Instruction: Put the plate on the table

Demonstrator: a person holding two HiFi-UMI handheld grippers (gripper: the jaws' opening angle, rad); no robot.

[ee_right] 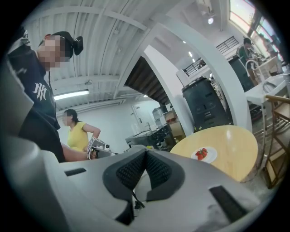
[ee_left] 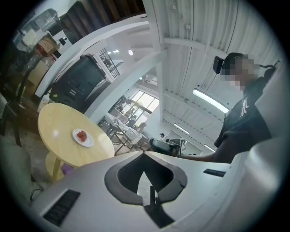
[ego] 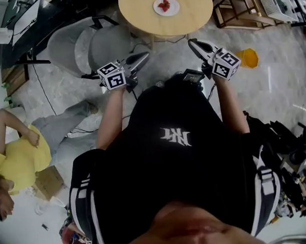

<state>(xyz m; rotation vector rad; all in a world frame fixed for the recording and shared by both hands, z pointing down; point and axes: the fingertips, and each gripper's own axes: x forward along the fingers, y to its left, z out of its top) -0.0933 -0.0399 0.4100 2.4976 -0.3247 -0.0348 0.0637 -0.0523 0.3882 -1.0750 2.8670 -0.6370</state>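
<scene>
Small round white plate [ego: 174,8] holding red strawberries [ego: 164,5] rests on round pale wooden table [ego: 139,14]; left gripper [ego: 146,55] and right gripper [ego: 191,42] both closed, empty.

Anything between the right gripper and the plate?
No. In the head view only floor and bare table separate the right gripper from the plate.

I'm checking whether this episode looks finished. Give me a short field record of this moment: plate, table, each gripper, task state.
plate: white, lying on the table, with strawberries on it
table: round, light wood, in front of the person
left gripper: jaws together, nothing between them, in the air short of the table
right gripper: jaws together, nothing between them, in the air short of the table
task state: plate is on the table; neither gripper touches it
</scene>
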